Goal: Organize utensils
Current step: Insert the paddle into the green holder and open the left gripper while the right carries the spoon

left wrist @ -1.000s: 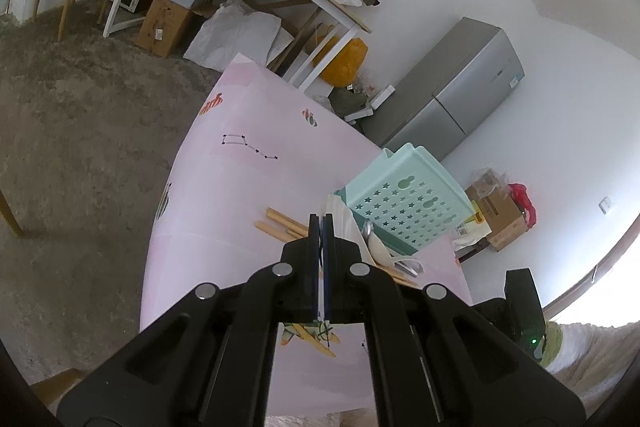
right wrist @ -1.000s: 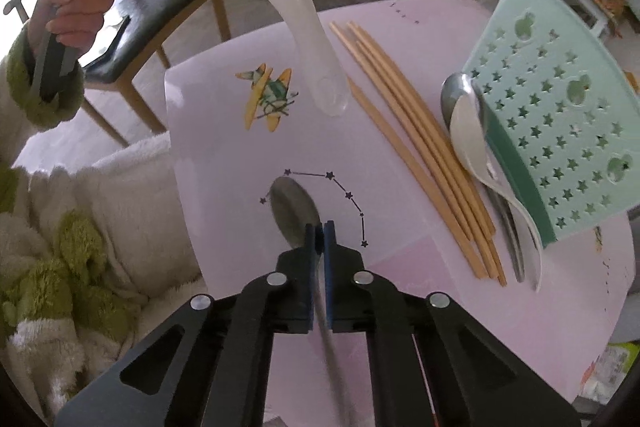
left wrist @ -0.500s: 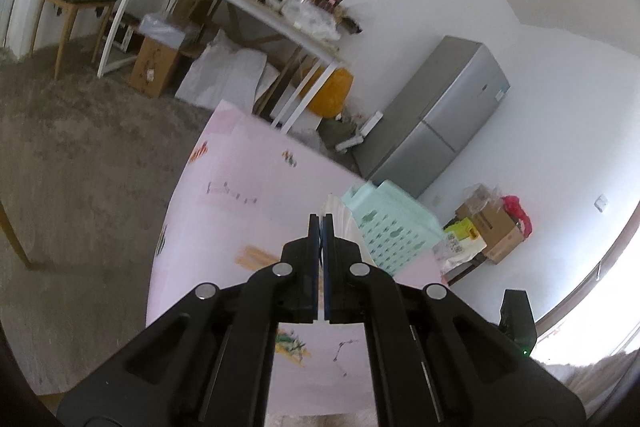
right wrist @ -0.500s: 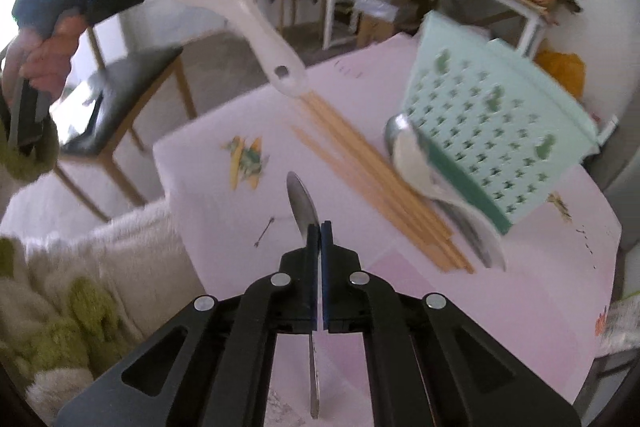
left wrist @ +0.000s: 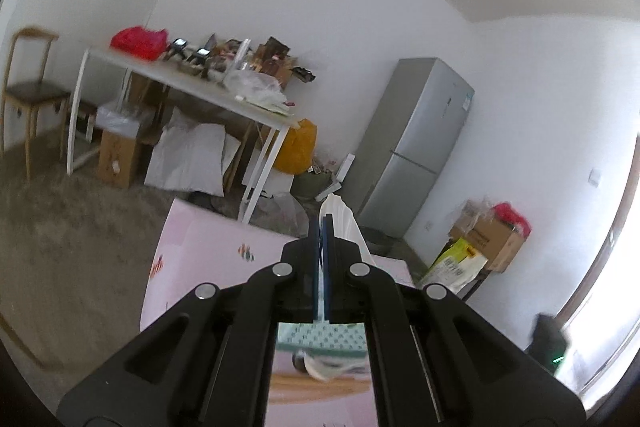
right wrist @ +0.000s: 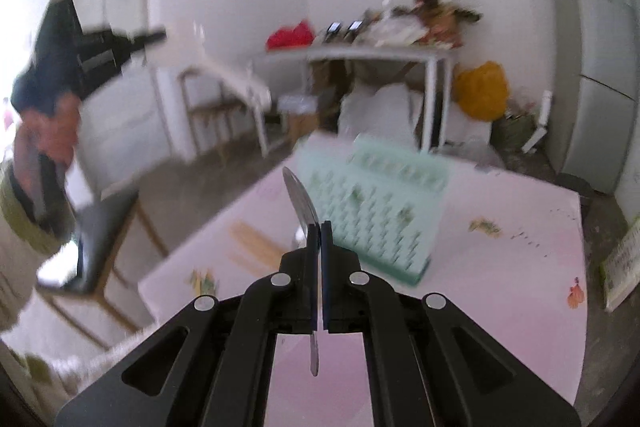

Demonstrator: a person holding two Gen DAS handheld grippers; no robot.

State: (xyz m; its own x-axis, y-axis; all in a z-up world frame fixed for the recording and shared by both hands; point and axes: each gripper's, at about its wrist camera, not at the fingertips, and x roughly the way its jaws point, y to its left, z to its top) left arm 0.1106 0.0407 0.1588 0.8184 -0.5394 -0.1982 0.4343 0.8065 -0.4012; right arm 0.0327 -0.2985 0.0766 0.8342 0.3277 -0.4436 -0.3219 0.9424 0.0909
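My left gripper [left wrist: 322, 223] is shut on a white plastic spoon [left wrist: 340, 215], held high above the pink table [left wrist: 208, 251]; it shows blurred in the right wrist view [right wrist: 228, 75]. My right gripper [right wrist: 319, 231] is shut on a metal spoon [right wrist: 300, 199], lifted off the table, bowl pointing up. The mint green basket [right wrist: 384, 211] lies tipped on its side on the table ahead of the right gripper. Wooden chopsticks [right wrist: 256, 247] lie left of the basket. Below the left gripper the basket [left wrist: 320, 337] and a spoon [left wrist: 320, 367] show between the arms.
A black-seated chair [right wrist: 104, 231] stands at the table's left edge. A cluttered white side table [left wrist: 180, 83], boxes and bags, and a grey fridge [left wrist: 416, 151] stand by the far wall. A fluffy white and green blanket [right wrist: 24, 347] is at the lower left.
Both grippers have risen and tilted up, away from the tabletop. The right gripper lifted the metal spoon off the table. The left gripper carried the white spoon higher.
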